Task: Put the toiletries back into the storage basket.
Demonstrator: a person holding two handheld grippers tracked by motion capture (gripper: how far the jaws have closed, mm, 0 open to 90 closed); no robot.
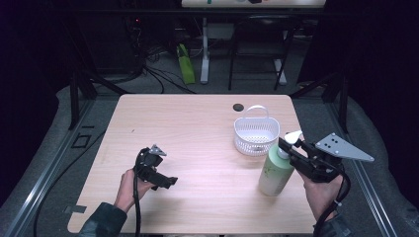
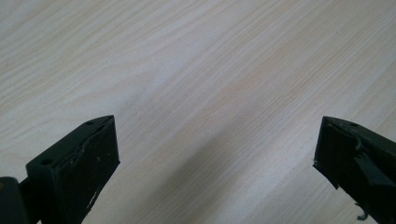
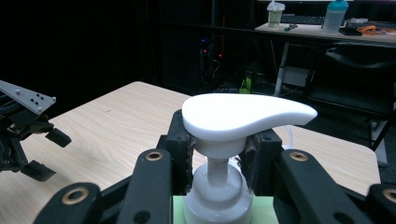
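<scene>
Your right gripper clamps the pump neck of a green bottle at the table's near right, beside a white basket; your left gripper hovers near left.

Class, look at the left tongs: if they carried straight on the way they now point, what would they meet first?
Probably the light wooden table top: the open left tongs face bare wood with nothing between the jaws, though the distance to it is unclear.
</scene>
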